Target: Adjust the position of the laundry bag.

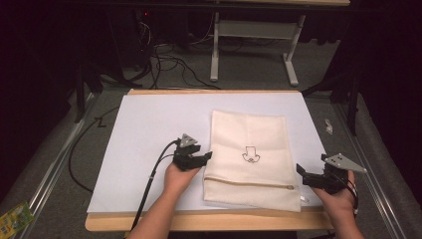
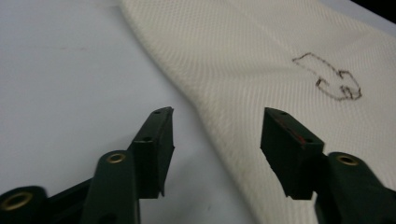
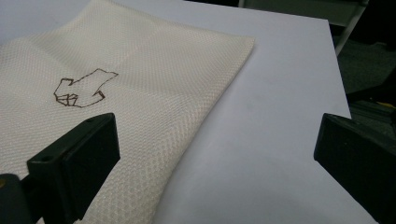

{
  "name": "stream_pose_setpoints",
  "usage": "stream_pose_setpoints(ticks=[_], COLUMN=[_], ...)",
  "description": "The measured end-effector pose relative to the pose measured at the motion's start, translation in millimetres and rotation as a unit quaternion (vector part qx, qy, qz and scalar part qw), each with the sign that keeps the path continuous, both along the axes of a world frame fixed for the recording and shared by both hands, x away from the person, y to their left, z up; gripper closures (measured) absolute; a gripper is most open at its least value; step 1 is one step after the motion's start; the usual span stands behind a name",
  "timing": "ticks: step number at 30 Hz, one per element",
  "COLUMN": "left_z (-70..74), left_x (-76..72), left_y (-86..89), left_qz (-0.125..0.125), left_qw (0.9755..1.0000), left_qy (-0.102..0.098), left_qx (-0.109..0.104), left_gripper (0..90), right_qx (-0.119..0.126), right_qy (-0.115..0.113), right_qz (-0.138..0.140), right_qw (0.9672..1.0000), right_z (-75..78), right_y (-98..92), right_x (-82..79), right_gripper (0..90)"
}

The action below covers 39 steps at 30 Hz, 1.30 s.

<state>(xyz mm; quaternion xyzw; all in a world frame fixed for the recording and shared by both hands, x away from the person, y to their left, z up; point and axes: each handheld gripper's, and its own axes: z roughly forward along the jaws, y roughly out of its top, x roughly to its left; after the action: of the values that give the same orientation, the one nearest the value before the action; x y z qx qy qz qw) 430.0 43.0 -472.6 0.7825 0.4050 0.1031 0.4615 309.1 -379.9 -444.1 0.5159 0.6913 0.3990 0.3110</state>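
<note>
Desk (image 1: 149, 124): white top, wooden rim.
Mesh bag (image 1: 249, 159): cream, flat near the front edge, right of centre; long axis front to back, zip across the near end.
Left gripper (image 1: 203, 159): at the bag's left edge, jaws half-wide astride it, nothing pinched; nearer hand.
Right gripper (image 1: 301, 174): jaws wide, empty, by the near right corner; its view shows the weave.

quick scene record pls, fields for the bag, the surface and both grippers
item: cream mesh zip bag, lying flat, small dark outline print at its middle
zipper: runs across the near end
surface: white sheet on a wooden table
left gripper: at the bag's left edge, jaws apart with that edge between them, no grip seen
right gripper: by the bag's near right corner, jaws wide open, holding nothing
</note>
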Motion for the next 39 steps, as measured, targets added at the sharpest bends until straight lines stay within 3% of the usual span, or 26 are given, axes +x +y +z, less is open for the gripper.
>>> stream_pose_setpoints(ticks=[3, 4, 7, 8, 9, 11, 12, 13, 17, 22, 27, 31, 33, 34, 35, 36, 37, 38, 39], left_z=[1.2, 0.9, -3.7, -8.6, -8.6, -8.0, -6.8, -6.4, -4.9, -3.1, -5.0, -4.2, -1.2, 2.7, 4.6, 4.6, 6.8, 11.6, 11.6], left_x=[7.5, 13.6, 19.1, 20.8, 20.8, 18.3, 17.0, 17.7, 21.7, 26.2, 25.8, 24.0, 20.3, 13.3, 8.6, 8.6, 3.3, -11.0, -11.0], left_y=[-13.1, -26.4, -34.8, -38.0, -38.0, -39.5, -38.4, -35.7, -23.3, 8.6, 26.8, 31.8, 34.9, 39.0, 42.1, 42.1, 46.3, 54.5, 54.5], left_qz=[0.010, 0.025, 0.037, 0.041, 0.041, 0.044, 0.054, 0.058, 0.083, 0.118, 0.120, 0.110, 0.103, 0.104, 0.102, 0.102, 0.094, 0.079, 0.079], left_qw=[0.9999, 0.9996, 0.9990, 0.9983, 0.9983, 0.9976, 0.9958, 0.9955, 0.9935, 0.9886, 0.9874, 0.9891, 0.9898, 0.9887, 0.9888, 0.9888, 0.9901, 0.9916, 0.9916], left_qy=[0.001, -0.004, 0.009, 0.021, 0.021, 0.002, -0.013, -0.012, -0.012, -0.016, -0.016, -0.023, -0.033, -0.043, -0.046, -0.046, -0.043, -0.045, -0.045], left_qx=[-0.011, 0.014, 0.025, 0.034, 0.034, 0.054, 0.072, 0.073, 0.078, 0.092, 0.102, 0.095, 0.093, 0.099, 0.099, 0.099, 0.095, 0.092, 0.092], left_gripper=[50.9, 55.0, 61.0, 69.6, 83.6, 88.3, 89.1, 89.3, 89.3, 89.3, 89.0, 85.7, 74.9, 61.4, 56.2, 53.5, 52.1, 50.4, 48.5], right_qx=[-0.001, -0.002, -0.003, -0.002, -0.002, -0.002, 0.000, 0.003, 0.005, 0.002, 0.004, 0.005, 0.012, 0.015, 0.014, 0.017, 0.019, 0.024, 0.024], right_qy=[0.000, 0.001, 0.001, 0.002, 0.002, 0.002, 0.004, 0.005, 0.005, 0.008, 0.013, 0.016, 0.021, 0.023, 0.026, 0.027, 0.031, 0.036, 0.036], right_qz=[0.002, 0.005, 0.007, 0.007, 0.007, 0.008, 0.009, 0.010, 0.012, 0.026, 0.035, 0.039, 0.043, 0.050, 0.055, 0.059, 0.063, 0.068, 0.068], right_qw=[1.0000, 1.0000, 1.0000, 1.0000, 1.0000, 1.0000, 1.0000, 0.9999, 0.9999, 0.9996, 0.9993, 0.9991, 0.9988, 0.9984, 0.9981, 0.9978, 0.9974, 0.9968, 0.9968], right_z=[-0.2, -0.6, -1.3, -1.4, -1.4, -1.5, -1.5, -1.4, -0.7, -1.7, -3.2, -4.7, -5.8, -6.5, -6.7, -7.3, -7.7, -8.3, -8.3], right_y=[1.2, 2.3, 3.5, 3.8, 3.8, 3.7, 3.7, 3.7, 5.9, 12.1, 16.7, 19.1, 20.6, 22.6, 23.7, 25.2, 26.5, 28.0, 28.0], right_x=[0.4, 0.6, 0.5, 0.3, 0.3, 0.1, -0.1, 0.0, 0.2, 1.0, 1.3, 2.0, 2.5, 2.5, 2.4, 2.6, 2.9, 3.4, 3.4], right_gripper=[0.9, 1.2, 1.3, 1.5, 1.5, 1.5, 1.7, 1.9, 3.0, 6.2, 9.3, 10.9, 12.4, 13.9, 14.3, 14.3, 13.3, 10.8, 10.8])
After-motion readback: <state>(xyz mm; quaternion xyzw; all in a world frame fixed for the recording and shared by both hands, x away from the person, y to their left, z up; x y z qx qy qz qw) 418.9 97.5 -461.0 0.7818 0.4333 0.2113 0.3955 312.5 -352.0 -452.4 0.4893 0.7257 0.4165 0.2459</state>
